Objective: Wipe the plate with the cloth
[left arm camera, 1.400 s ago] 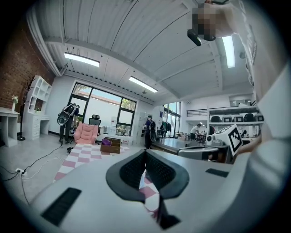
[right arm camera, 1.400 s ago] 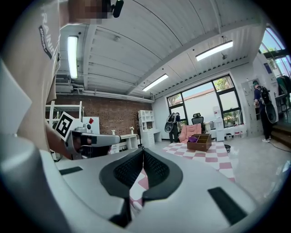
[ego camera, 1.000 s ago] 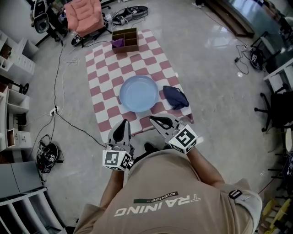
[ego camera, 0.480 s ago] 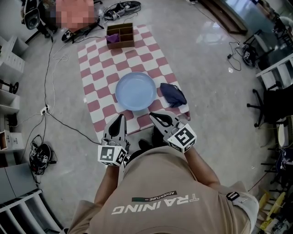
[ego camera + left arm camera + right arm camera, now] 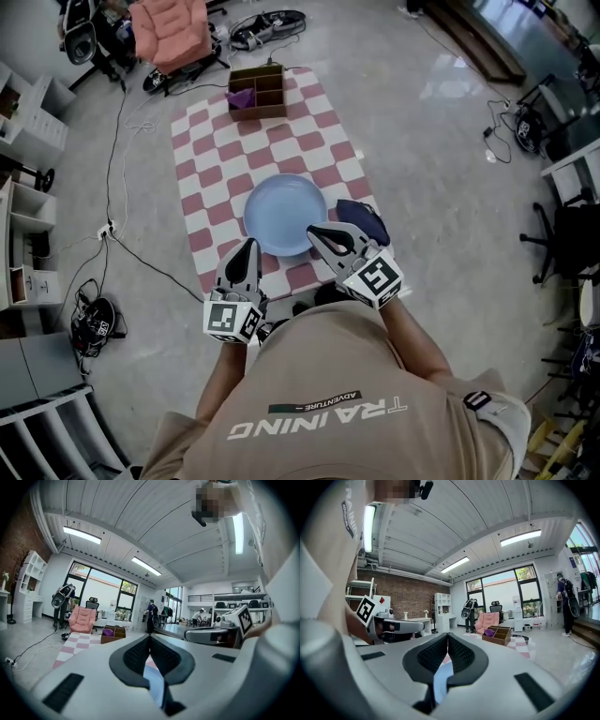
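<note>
Just ahead of both grippers, on a red/white check mat (image 5: pixel 216 159), sits a light-blue plate (image 5: pixel 284 214). Left gripper (image 5: pixel 250 244): jaws pressed together, nothing betw. them, tip near plate's near-left rim. Right gripper (image 5: pixel 313 231): jaws likewise together, holding nothing, tip overlapping plate's near-right rim from above. Dark-blue cloth (image 5: pixel 367 217) lies crumpled just right of right gripper's tip, beside the plate.

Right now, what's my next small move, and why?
Probably open the jaws of the right gripper and swing it right toward the dark cloth: the jaws are shut on nothing, and the cloth lies untouched beside the plate.
</note>
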Motion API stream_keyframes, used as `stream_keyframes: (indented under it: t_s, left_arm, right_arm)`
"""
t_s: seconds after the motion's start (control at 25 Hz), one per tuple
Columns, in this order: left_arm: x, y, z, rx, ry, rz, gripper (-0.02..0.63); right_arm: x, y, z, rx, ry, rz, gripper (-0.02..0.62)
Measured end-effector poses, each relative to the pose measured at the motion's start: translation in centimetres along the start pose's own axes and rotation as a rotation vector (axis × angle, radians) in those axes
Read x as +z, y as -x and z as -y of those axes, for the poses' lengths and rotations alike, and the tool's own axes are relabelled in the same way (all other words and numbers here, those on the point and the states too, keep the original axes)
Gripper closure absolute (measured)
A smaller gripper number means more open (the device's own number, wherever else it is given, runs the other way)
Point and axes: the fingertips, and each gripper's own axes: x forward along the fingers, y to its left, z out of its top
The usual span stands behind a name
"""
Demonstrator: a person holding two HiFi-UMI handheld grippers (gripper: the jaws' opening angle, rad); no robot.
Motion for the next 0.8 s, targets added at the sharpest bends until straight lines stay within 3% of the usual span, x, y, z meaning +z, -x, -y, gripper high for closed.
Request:
stream_keyframes:
  t_s: [0.44, 0.8]
  left_arm:
    - [0.9, -5.8, -1.7, 0.087, -0.025, 0.006, 0.594]
    - [0.5, -6.4, -2.3, 0.077, -0.011, -0.012, 0.594]
  right_arm:
    - [0.7, -2.9, 5.6, 0.105, 0.019, -0.001, 0.578]
    - [-0.5, -3.0, 6.5, 0.085, -0.005, -0.054, 0.577]
